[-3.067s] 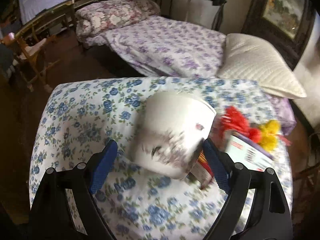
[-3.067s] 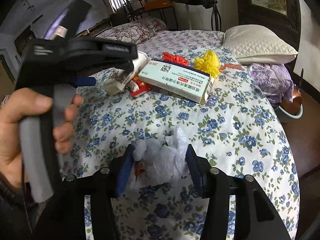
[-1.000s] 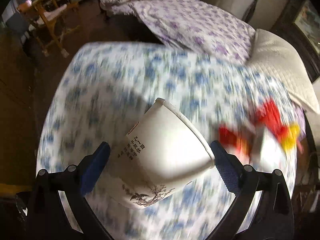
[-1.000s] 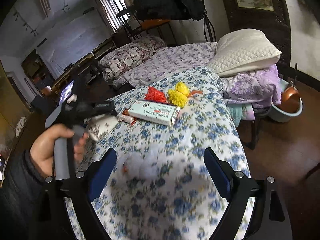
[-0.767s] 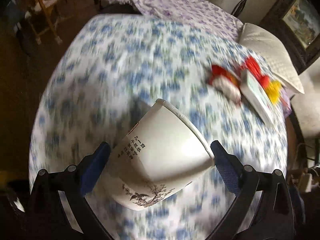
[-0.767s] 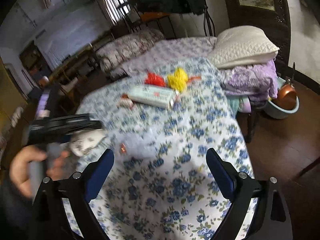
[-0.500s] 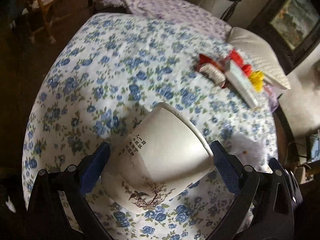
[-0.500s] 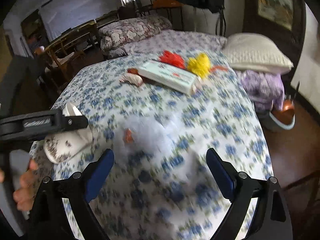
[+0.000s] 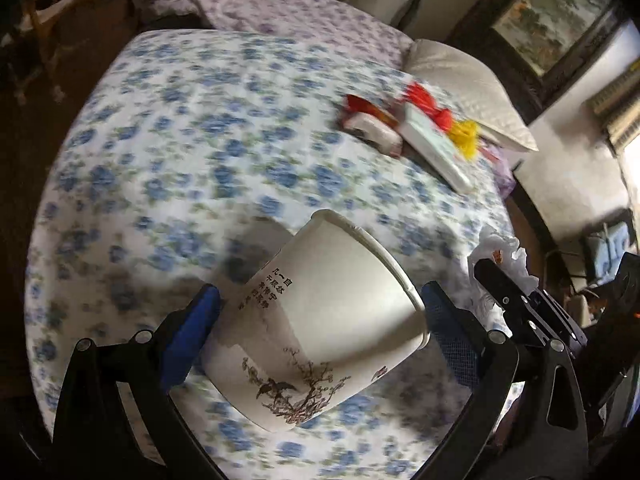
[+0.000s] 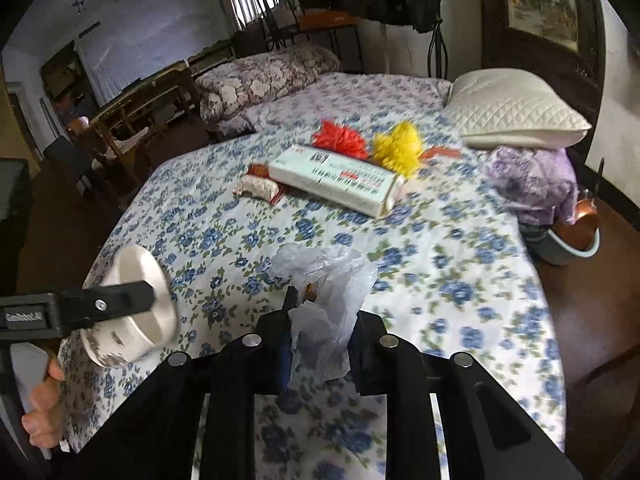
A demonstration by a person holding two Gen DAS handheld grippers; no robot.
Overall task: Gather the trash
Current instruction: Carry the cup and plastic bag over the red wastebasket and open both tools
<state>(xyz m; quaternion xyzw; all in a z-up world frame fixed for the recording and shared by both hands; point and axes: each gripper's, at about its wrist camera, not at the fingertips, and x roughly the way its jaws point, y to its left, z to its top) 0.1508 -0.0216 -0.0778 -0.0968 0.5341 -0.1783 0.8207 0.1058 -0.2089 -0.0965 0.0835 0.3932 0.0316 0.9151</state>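
My left gripper is shut on a white paper cup with a bird and branch print, holding it tilted above the floral tablecloth. The cup also shows in the right wrist view, at the table's left edge. My right gripper is shut on a crumpled white plastic bag near the table's front. The bag and the right gripper's fingers appear at the right in the left wrist view.
On the far side of the table lie a white carton, a red-and-white wrapper, and red and yellow pom-poms. A pillow and a bed lie beyond. A basin stands on the floor at the right.
My right gripper was open above the bag and has come down and shut on it. My left gripper has carried the cup back toward the table's near left side.
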